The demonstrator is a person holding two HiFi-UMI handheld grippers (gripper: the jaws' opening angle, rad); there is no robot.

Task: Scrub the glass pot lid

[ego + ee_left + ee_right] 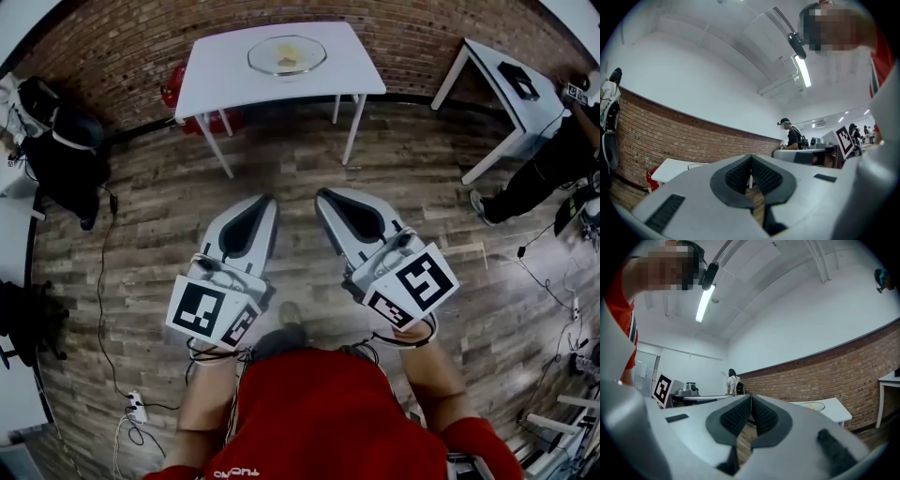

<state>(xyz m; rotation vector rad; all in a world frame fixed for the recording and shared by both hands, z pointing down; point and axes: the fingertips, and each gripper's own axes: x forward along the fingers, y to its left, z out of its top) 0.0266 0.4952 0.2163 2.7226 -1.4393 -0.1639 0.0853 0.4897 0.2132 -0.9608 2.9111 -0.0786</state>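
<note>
Judging from the layout, the scrubbing has not begun. The glass pot lid (287,54) sits on the white table (225,75) at the top centre of the head view, against the brick wall (122,37), with a stretch of wooden floor (281,159) between it and both tools. A yellowish item (288,59) rests at the lid; whether it is a sponge cannot be told. Everything is left to do: reaching the table, taking up a scrubber, steadying the lid and working it.

Left of centre in the head view, the left gripper (265,204) is held low in front of the body, roughly level, with its tip toward the table. Its own view shows the ribbed pads (740,177) pressed together with nothing between them.

Right of centre, the right gripper (328,202) mirrors it, just beside the left one and not touching it, angled slightly inward. Its view likewise shows the jaws fully closed and empty, with the table and lid (812,405) small at mid-right beyond them.

Neither tool touches anything.
</note>
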